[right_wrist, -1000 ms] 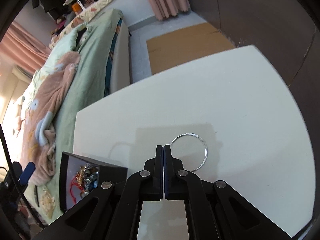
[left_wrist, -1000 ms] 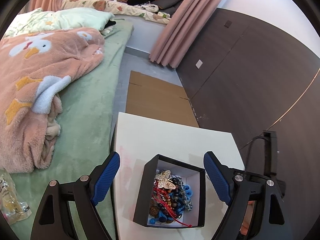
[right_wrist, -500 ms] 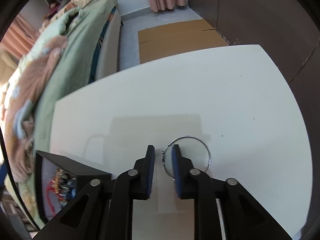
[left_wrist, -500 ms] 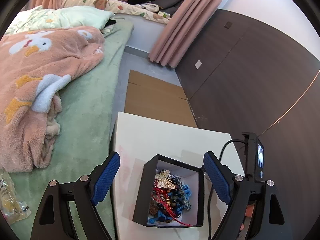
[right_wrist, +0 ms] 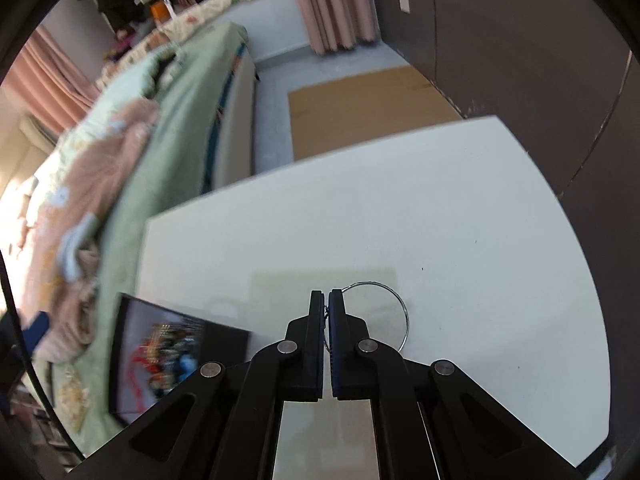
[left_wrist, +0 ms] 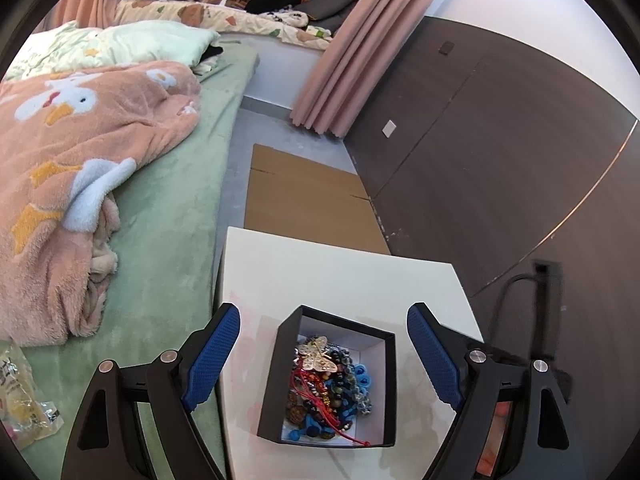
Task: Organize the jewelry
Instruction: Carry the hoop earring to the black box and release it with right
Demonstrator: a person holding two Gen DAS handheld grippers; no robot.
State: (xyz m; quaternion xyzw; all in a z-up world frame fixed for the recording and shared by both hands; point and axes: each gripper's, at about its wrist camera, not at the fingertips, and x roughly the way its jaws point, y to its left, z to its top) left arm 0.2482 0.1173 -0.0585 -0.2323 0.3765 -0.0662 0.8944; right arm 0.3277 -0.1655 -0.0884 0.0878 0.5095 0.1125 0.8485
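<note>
Right wrist alone shows pinched bangle (right_wrist: 394, 312).

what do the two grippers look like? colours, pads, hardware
Both are alike: the left gripper and the right gripper have matte black angular linkage arms with triangular cut-outs and round silver pivot screws. The finger pads are blue with a fine knurled texture. A black cable loops beside the left gripper; no sleeves or printed markings show.
</note>
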